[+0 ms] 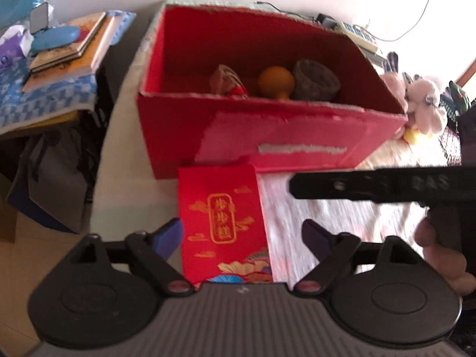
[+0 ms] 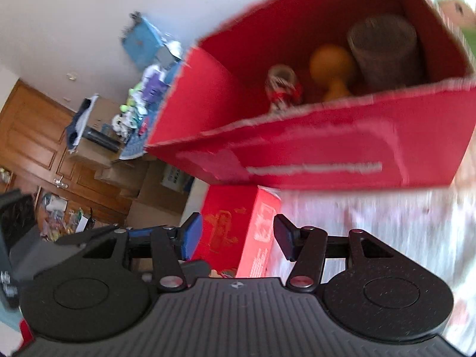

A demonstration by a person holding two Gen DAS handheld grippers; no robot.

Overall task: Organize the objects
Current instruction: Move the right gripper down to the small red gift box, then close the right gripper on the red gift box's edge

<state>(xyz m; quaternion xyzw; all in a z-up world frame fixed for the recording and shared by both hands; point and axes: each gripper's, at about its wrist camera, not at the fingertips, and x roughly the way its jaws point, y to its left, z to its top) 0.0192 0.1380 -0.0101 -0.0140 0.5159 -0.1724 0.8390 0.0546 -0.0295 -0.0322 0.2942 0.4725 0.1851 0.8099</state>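
Inside the red box (image 1: 261, 136), a small basket (image 1: 316, 81), an orange gourd (image 1: 276, 81) and a red-and-white trinket (image 1: 227, 81) are already being kept. Just in front of it, a red packet (image 1: 221, 223) is lying on the tabletop (image 1: 342, 232), waiting to be stowed. Left tongs (image 1: 242, 238) and right tongs (image 2: 236, 236) are being held released around it, nothing gripped.

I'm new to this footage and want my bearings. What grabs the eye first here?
A big open red box dominates the middle of the table; an orange gourd, a woven basket and a small red-and-white trinket sit in it. In front lies a small red packet with gold print, between the fingers of both open hand-held grippers.
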